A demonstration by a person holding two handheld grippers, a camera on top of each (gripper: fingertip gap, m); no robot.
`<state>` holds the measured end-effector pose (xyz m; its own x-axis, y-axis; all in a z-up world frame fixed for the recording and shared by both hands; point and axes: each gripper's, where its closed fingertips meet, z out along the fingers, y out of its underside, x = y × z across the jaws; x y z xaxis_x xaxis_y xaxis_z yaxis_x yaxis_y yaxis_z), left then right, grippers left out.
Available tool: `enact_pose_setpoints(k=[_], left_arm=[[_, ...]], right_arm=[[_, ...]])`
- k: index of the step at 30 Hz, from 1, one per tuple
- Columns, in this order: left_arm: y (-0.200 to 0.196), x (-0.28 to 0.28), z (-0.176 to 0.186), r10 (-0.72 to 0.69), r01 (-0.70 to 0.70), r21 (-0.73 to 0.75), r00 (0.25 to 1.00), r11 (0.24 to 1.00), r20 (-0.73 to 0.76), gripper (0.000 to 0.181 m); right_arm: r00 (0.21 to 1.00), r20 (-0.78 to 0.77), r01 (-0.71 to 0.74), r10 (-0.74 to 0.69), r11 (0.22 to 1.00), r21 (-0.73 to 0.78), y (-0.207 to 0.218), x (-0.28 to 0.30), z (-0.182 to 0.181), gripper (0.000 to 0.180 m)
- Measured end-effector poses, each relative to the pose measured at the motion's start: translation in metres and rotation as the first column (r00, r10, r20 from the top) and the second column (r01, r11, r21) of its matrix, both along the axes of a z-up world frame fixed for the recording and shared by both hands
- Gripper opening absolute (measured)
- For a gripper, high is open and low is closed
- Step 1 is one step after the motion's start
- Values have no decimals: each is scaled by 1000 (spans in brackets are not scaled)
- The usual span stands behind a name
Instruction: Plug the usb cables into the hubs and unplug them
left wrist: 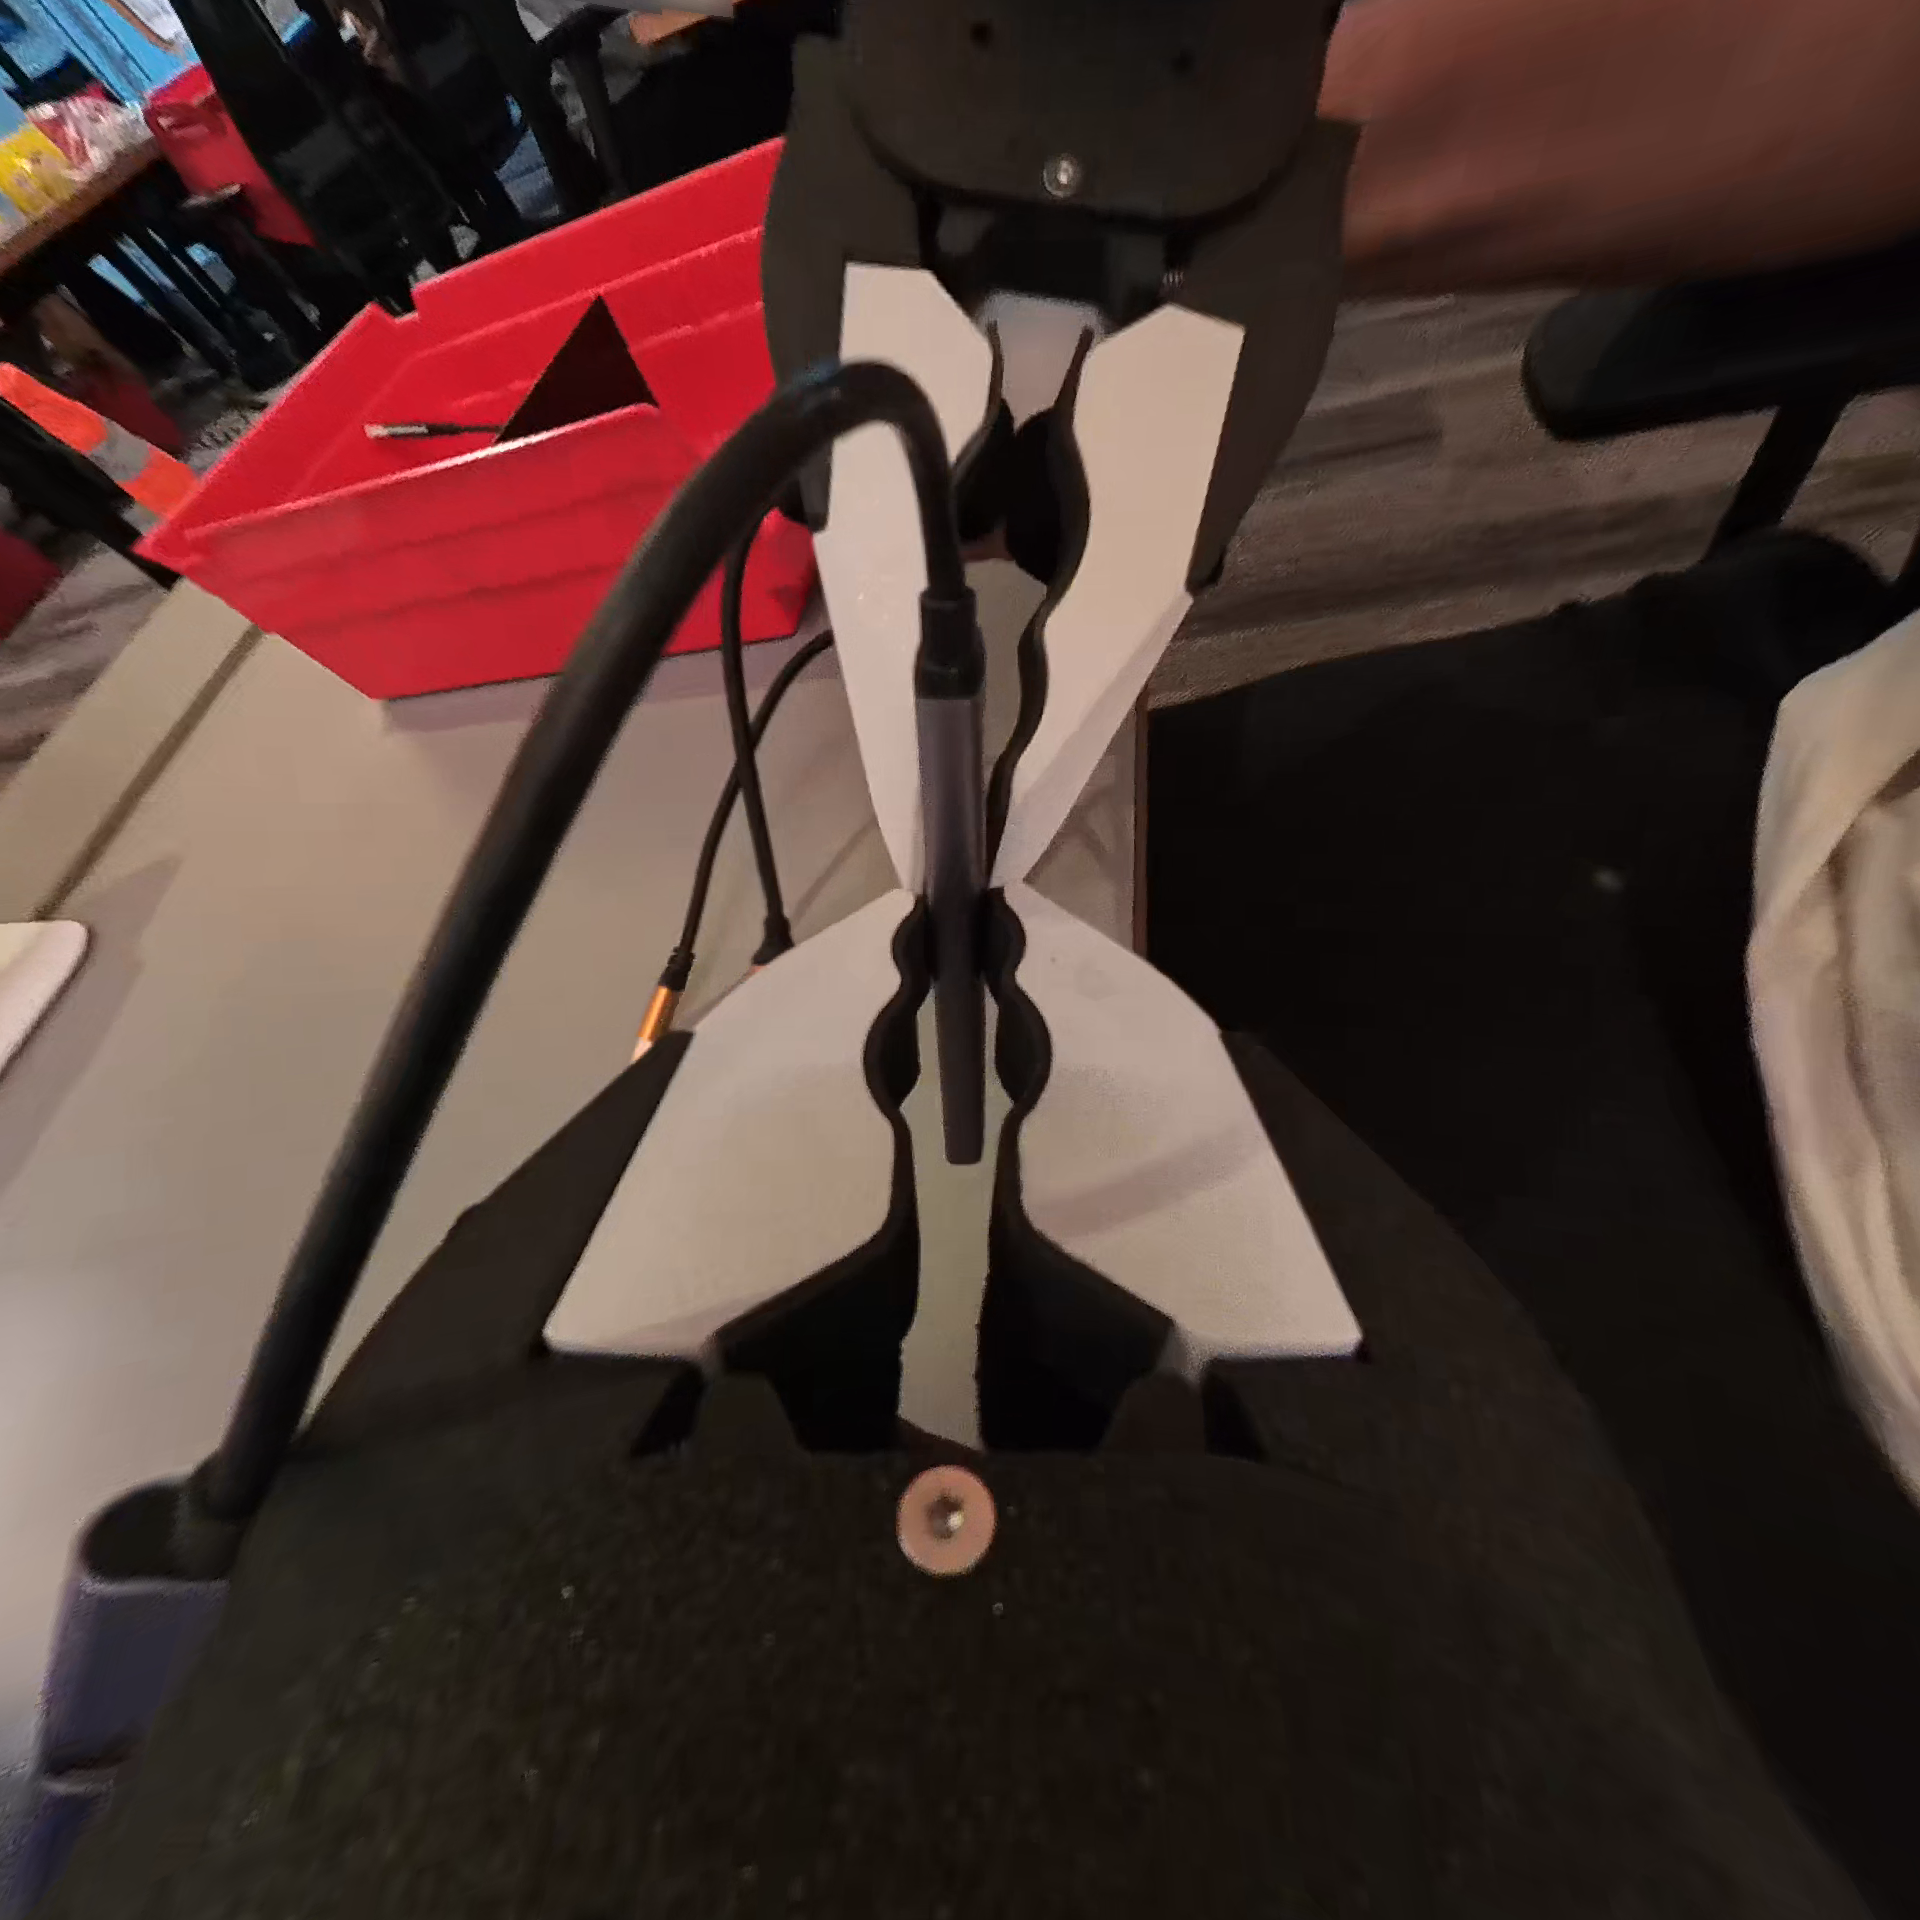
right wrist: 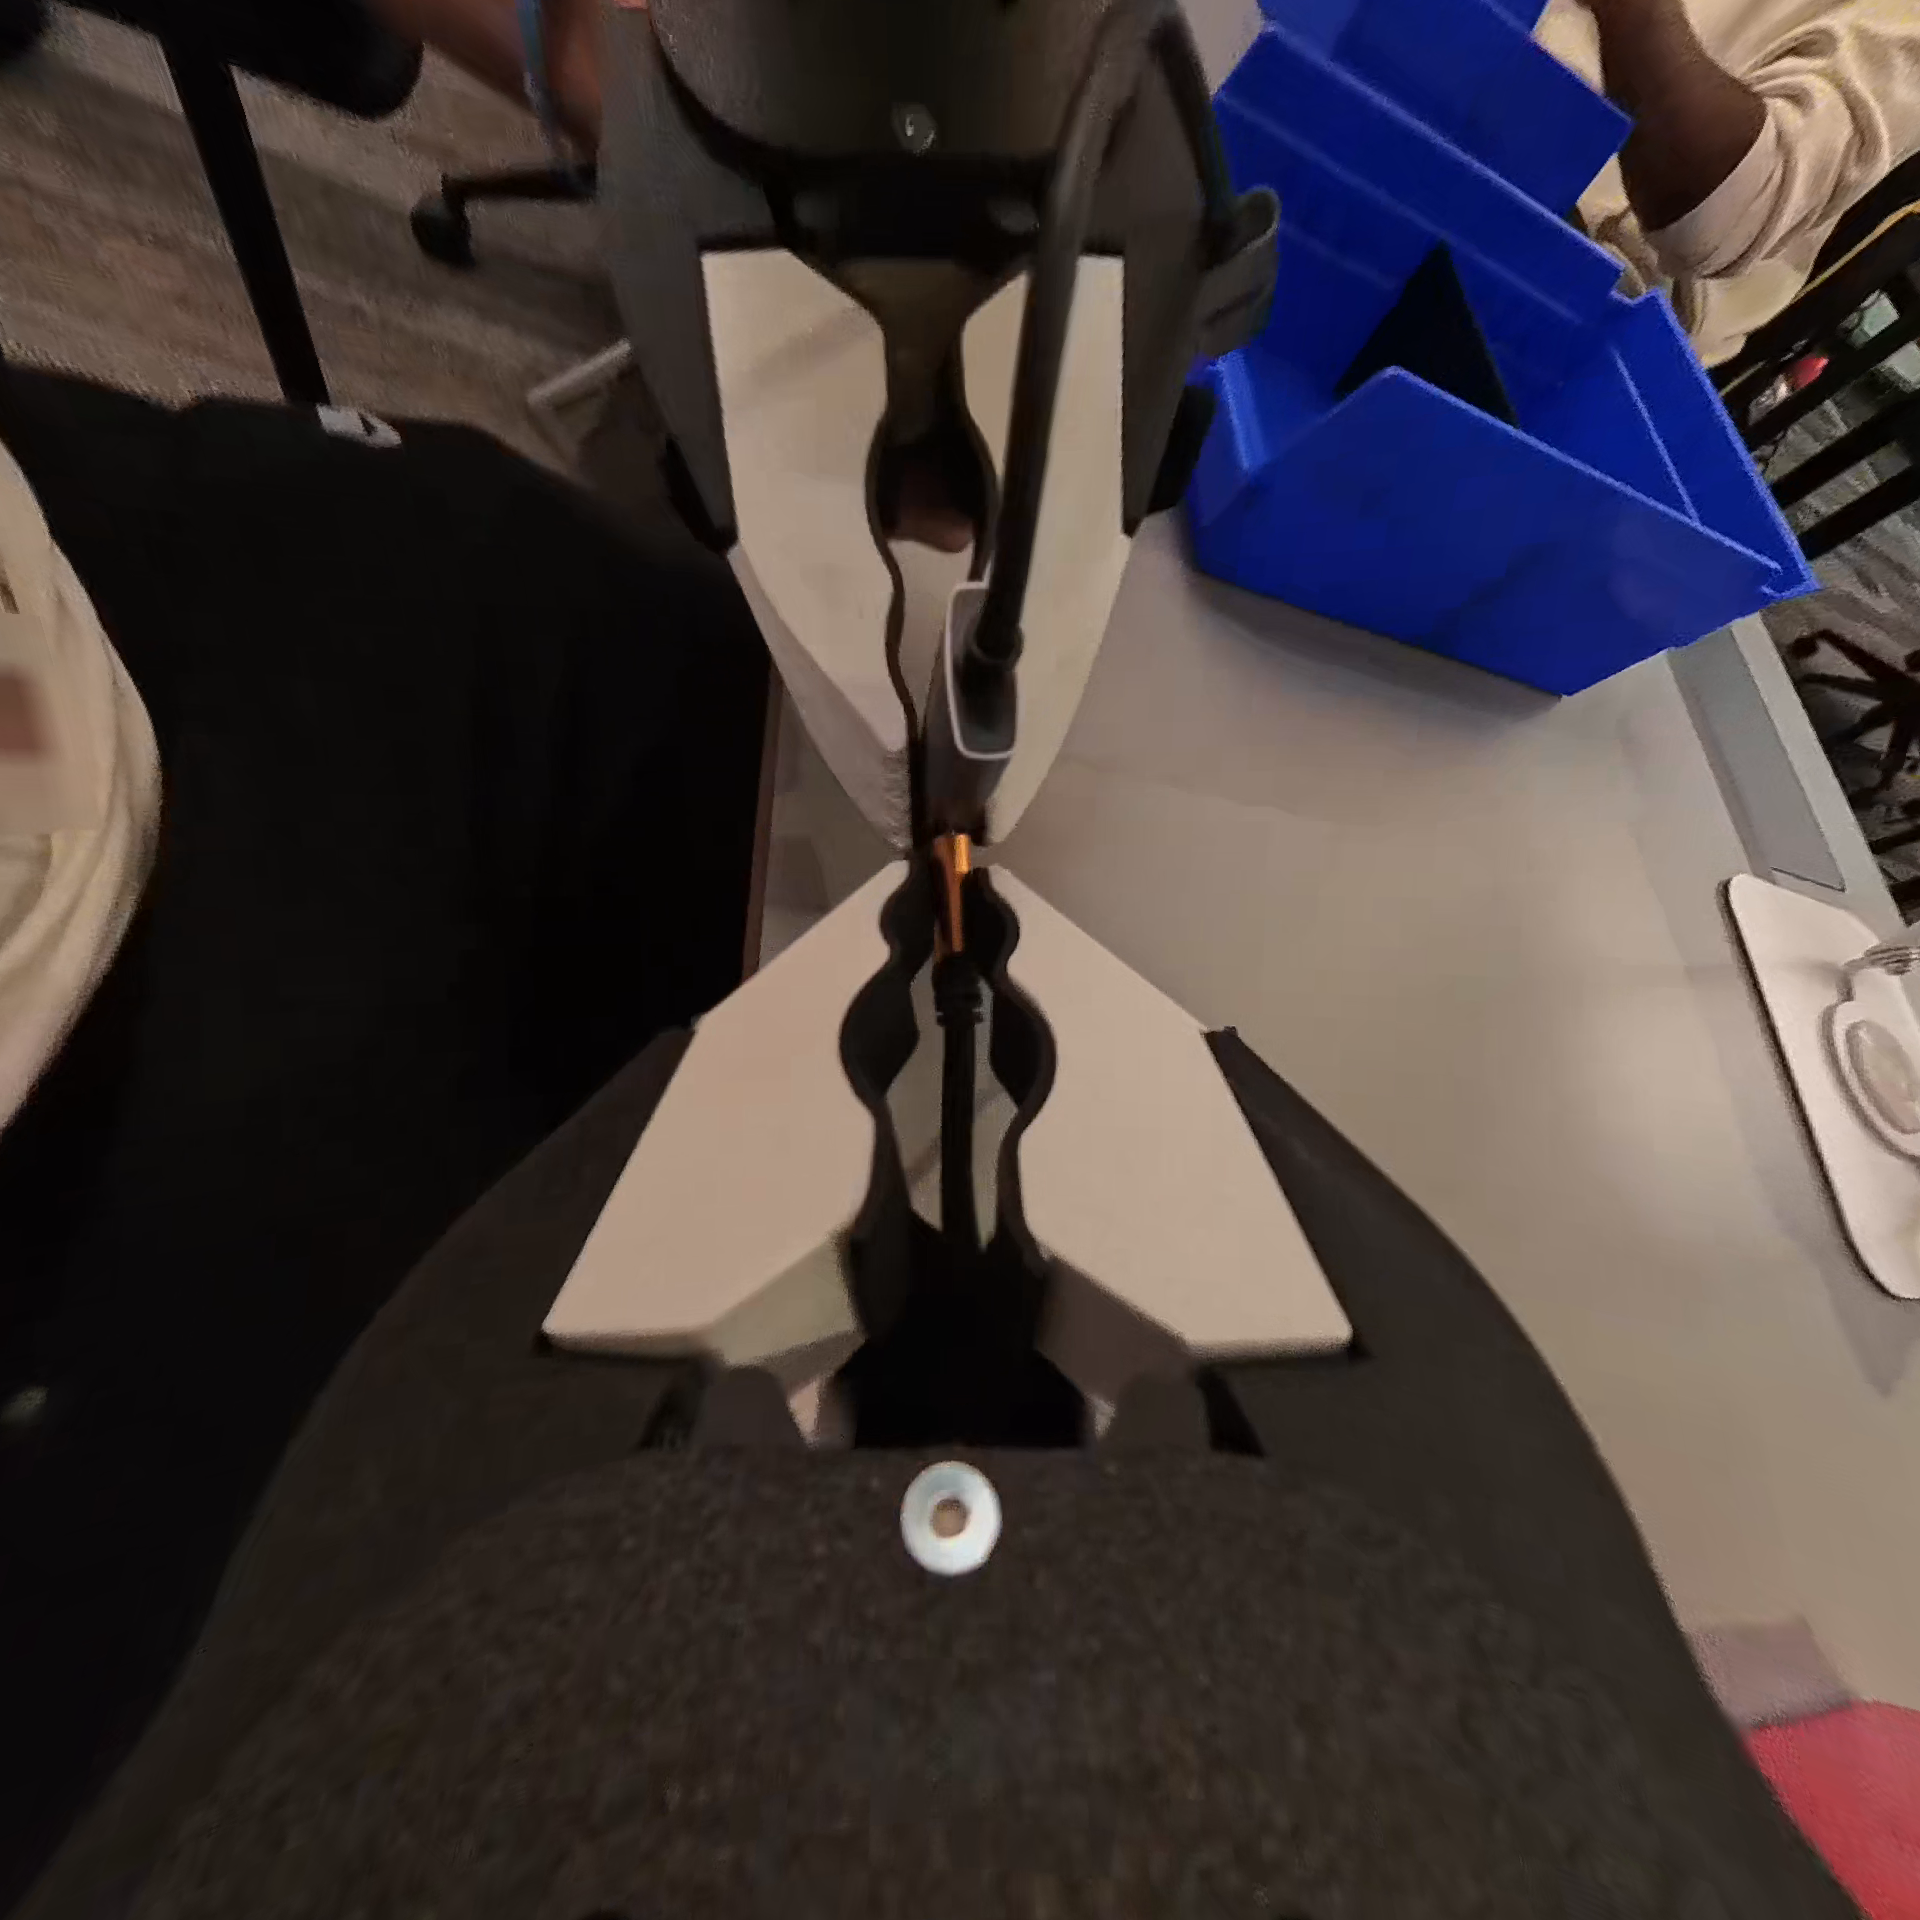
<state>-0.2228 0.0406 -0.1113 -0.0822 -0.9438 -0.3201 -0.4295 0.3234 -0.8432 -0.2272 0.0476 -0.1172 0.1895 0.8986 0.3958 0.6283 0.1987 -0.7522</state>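
Observation:
My left gripper (left wrist: 956,909) is shut on a thin grey USB hub (left wrist: 954,790), seen edge-on. The hub's thick black cable (left wrist: 582,748) arcs back to the lower left. My right gripper (right wrist: 951,883) is shut on an orange USB plug (right wrist: 951,894), and its black cable (right wrist: 956,1122) runs back between the fingers. The two grippers face each other tip to tip above the table edge. In the right wrist view the plug's tip meets the near end of the hub (right wrist: 977,707), held by the left gripper (right wrist: 951,821). Whether the plug is seated is hidden.
Two more orange-tipped cables (left wrist: 660,1013) lie on the grey table (left wrist: 312,935). A red bin (left wrist: 499,520) stands behind them and a blue bin (right wrist: 1455,499) on the other side. A white pad (right wrist: 1808,1091) lies at the right. A person's dark clothing (right wrist: 416,727) borders the table. My two grippers' fingertips are within a few centimetres of each other.

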Motion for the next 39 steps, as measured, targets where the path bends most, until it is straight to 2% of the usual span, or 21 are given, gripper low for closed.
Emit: enact_pose_setpoints(k=[4,8,10,11,12,13,15,18,21,24,26,29,32,39], left_arm=[[-4,-4,9,-23,21,127,1000,992,10,10],[-7,-4,9,-38,37,126,999,991,2,10],[11,-17,10,21,-20,149,1000,989,-10,10],[26,-30,17,64,-66,116,998,991,19,10],[38,-41,27,96,-100,46,993,994,74,10],[45,-48,35,118,-118,-7,985,993,124,10],[50,-45,41,143,-137,-49,978,989,153,10],[54,-36,32,203,-180,-164,970,970,135,10],[58,-35,21,256,-235,-219,964,947,76,10],[61,-41,5,278,-274,-202,961,940,-9,10],[59,-47,-2,263,-255,-239,965,937,1,10],[63,-53,0,289,-268,-289,957,919,34,10],[64,-53,8,303,-277,-272,951,922,59,10],[60,-51,8,306,-282,-267,950,922,55,10]], right_arm=[[999,-2,-35,35,998,43,-6,-3,10,5],[999,-6,-50,50,999,12,-9,-2,9,5],[978,194,73,-78,997,34,11,39,-17,5],[984,142,105,-105,994,6,14,55,-15,5],[993,-62,97,-101,993,-60,11,53,11,4],[983,-143,109,-119,991,-77,14,56,28,5],[984,-40,176,-175,984,10,27,70,30,5],[960,-198,190,-197,980,-52,30,76,51,5],[890,-380,243,-250,968,-67,38,94,95,4],[747,-614,261,-257,962,-86,37,127,171,4],[650,-685,370,-329,924,-94,46,170,209,5],[528,-787,379,-318,918,-116,47,217,250,4],[500,-791,341,-353,920,-195,61,242,253,4],[471,-704,497,-532,819,-286,113,284,213,5]])
